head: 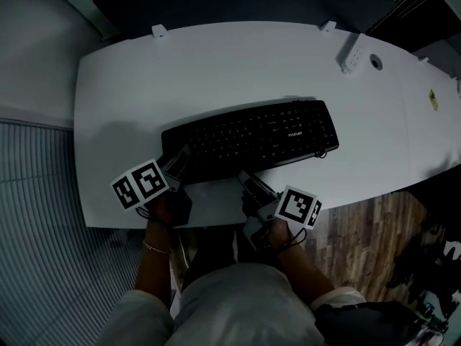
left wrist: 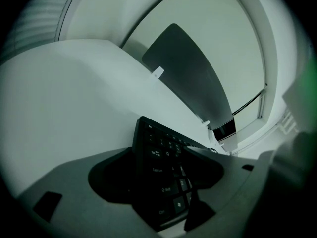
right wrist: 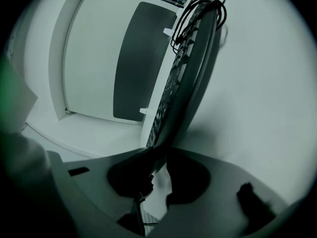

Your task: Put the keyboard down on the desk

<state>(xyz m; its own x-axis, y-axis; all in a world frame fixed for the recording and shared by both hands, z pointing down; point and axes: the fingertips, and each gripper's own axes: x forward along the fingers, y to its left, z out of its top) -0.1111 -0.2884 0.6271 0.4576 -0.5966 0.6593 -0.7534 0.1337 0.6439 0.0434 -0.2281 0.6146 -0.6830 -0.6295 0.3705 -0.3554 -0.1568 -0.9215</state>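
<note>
A black keyboard [head: 252, 139] lies across the middle of the white desk [head: 216, 71]. My left gripper [head: 178, 163] is at its near left corner. In the left gripper view the jaws of that gripper [left wrist: 163, 177] stand wide, one on each side of the keyboard's [left wrist: 158, 152] end, so it is open. My right gripper [head: 248, 181] is at the middle of the front edge. In the right gripper view the narrow jaws [right wrist: 159, 175] pinch the keyboard's [right wrist: 193, 68] thin edge, which I see side-on. A coiled cable [right wrist: 198, 14] shows at its far end.
A white power strip [head: 351, 54] and a round cable hole [head: 375, 61] sit at the desk's back right. A dark panel [head: 216, 2] stands behind the desk. The desk's front edge is just under the grippers, and the wooden floor [head: 360, 222] lies to the right.
</note>
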